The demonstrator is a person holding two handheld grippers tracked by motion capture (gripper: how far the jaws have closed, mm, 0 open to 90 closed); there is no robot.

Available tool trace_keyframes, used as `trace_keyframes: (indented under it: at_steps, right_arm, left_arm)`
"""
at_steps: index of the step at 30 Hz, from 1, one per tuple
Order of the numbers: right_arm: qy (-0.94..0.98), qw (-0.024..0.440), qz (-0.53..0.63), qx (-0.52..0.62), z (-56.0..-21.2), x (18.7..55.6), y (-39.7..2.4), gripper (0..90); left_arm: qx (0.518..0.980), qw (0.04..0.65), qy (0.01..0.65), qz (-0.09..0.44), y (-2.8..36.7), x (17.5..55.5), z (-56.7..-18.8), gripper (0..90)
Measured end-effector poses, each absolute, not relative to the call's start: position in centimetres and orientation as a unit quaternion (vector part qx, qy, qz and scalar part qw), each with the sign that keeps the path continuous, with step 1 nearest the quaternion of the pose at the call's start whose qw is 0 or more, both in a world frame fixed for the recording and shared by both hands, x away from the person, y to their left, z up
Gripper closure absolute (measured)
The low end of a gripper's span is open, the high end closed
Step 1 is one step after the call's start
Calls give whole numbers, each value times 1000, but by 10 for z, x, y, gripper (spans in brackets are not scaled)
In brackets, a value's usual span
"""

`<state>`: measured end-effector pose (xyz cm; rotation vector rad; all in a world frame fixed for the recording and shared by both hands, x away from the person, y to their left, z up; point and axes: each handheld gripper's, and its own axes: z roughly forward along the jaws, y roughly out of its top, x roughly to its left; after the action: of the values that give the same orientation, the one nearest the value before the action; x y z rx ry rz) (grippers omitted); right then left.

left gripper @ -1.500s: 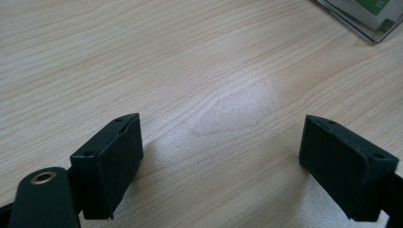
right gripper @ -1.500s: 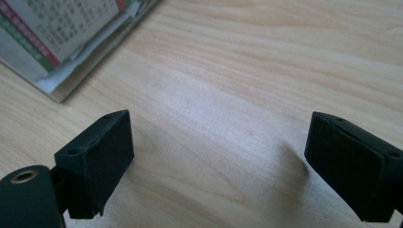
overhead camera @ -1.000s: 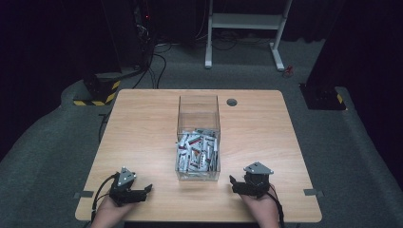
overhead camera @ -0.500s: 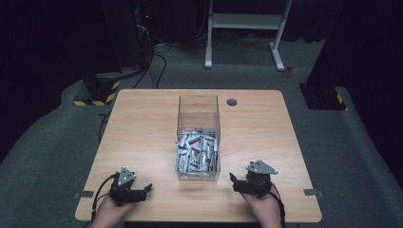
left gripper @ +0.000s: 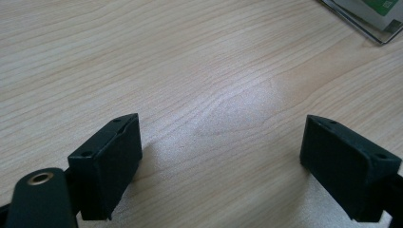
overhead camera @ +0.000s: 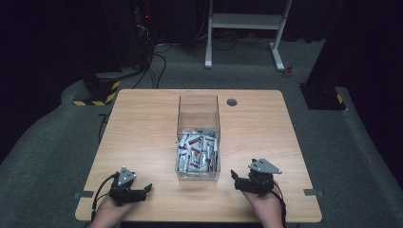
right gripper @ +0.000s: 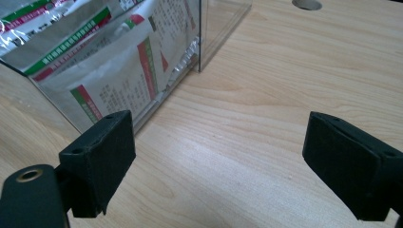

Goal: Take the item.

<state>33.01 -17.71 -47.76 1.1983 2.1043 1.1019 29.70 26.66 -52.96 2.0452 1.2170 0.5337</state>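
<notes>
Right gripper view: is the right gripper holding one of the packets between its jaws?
No. The right gripper has its jaws wide apart over bare table, and the packets sit inside the clear box.

One wooden worktop (overhead camera: 142,123) fills the middle of the frame. One clear box (overhead camera: 198,137) stands at its centre, holding a heap of sachets (overhead camera: 197,153) too jumbled to count. Two claws rest near the bottom edge: the left claw (overhead camera: 142,190) and the right claw (overhead camera: 236,179). One round hole (overhead camera: 232,102) sits near the worktop's upper edge.
</notes>
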Motion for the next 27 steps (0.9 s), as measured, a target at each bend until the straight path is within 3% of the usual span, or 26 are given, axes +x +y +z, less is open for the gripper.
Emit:
trace_keyframes:
  at_steps: [27]
  right_arm:
    - [767, 246, 412, 426, -454, 340, -162, 133]
  left_arm:
    - [793, 348, 459, 199, 266, 297, -530, 137]
